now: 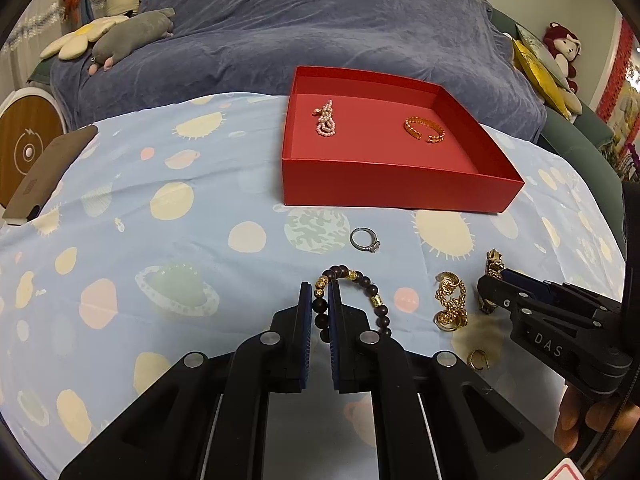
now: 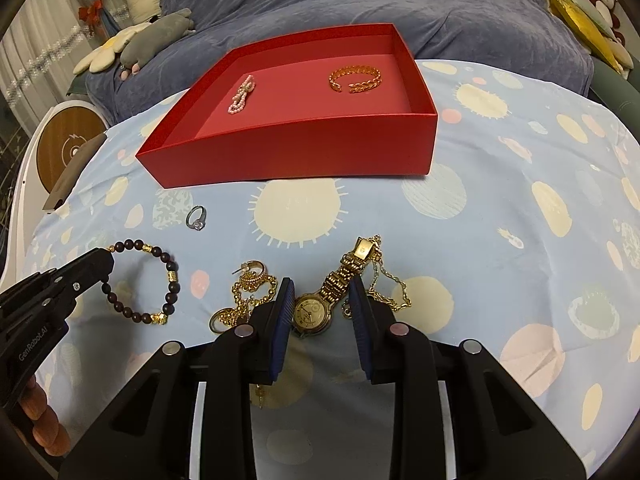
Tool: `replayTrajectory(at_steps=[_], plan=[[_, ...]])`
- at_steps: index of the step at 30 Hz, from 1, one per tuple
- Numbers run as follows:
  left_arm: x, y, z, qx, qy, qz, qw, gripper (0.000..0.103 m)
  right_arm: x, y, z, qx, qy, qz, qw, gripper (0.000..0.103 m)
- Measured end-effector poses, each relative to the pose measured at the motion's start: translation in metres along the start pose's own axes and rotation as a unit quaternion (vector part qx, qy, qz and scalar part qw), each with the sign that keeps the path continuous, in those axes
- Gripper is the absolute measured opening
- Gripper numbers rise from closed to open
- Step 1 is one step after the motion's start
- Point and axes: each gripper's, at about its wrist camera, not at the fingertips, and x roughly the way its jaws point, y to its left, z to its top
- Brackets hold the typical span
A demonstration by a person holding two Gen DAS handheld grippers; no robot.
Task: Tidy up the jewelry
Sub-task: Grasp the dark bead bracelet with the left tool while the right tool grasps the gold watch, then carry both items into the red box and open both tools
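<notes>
A red box (image 1: 384,184) (image 2: 304,152) holds a pink pearl piece (image 1: 325,119) (image 2: 241,94) and a gold cuff bracelet (image 1: 424,129) (image 2: 355,77). On the cloth lie a silver ring (image 1: 365,240) (image 2: 197,218), a dark bead bracelet (image 1: 360,284) (image 2: 172,280), a gold chain heap (image 1: 451,304) (image 2: 246,292), a small gold hoop (image 1: 478,359) and a gold watch (image 2: 316,308). My left gripper (image 1: 320,292) (image 2: 106,258) is shut on the bead bracelet, resting on the cloth. My right gripper (image 2: 320,292) (image 1: 490,280) is open around the watch face.
A blue planet-print cloth (image 1: 160,240) covers the table. Behind it is a sofa under a blue blanket (image 1: 320,32) with plush toys (image 1: 132,36). A round wooden-topped device (image 1: 28,148) stands at the left edge.
</notes>
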Motion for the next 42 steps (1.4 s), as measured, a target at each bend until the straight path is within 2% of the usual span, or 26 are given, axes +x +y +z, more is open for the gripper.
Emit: replayTrajectory(at_steps=[2, 6, 8, 15, 30, 37, 42], plan=[[0.000, 0.000, 0.000, -0.002, 0.001, 0.000, 1.0000, 0.006, 0.001, 0.002, 0.001, -0.004, -0.003, -0.004, 1.000, 0.026], [0.000, -0.001, 0.001, -0.002, 0.000, -0.003, 1.0000, 0.006, 0.005, 0.002, 0.002, -0.012, -0.004, -0.017, 1.000, 0.014], [0.000, -0.001, 0.000, -0.002, 0.000, -0.003, 1.0000, 0.006, 0.006, 0.000, 0.002, -0.010, -0.005, -0.018, 1.000, 0.011], [-0.001, -0.002, 0.000, -0.003, -0.002, -0.003, 1.0000, 0.006, -0.002, -0.001, 0.001, -0.009, -0.010, -0.013, 1.000, 0.011], [-0.021, -0.005, 0.020, -0.009, -0.032, -0.018, 0.9993, 0.006, -0.049, -0.005, 0.017, -0.005, -0.066, 0.014, 0.998, 0.011], [-0.031, -0.008, 0.043, -0.007, -0.047, -0.023, 0.9986, 0.006, -0.076, -0.002, 0.042, -0.014, -0.098, 0.027, 0.995, 0.011], [-0.041, -0.007, 0.081, -0.010, -0.069, -0.031, 0.9971, 0.006, -0.091, -0.006, 0.088, -0.014, -0.130, 0.027, 0.991, 0.011]])
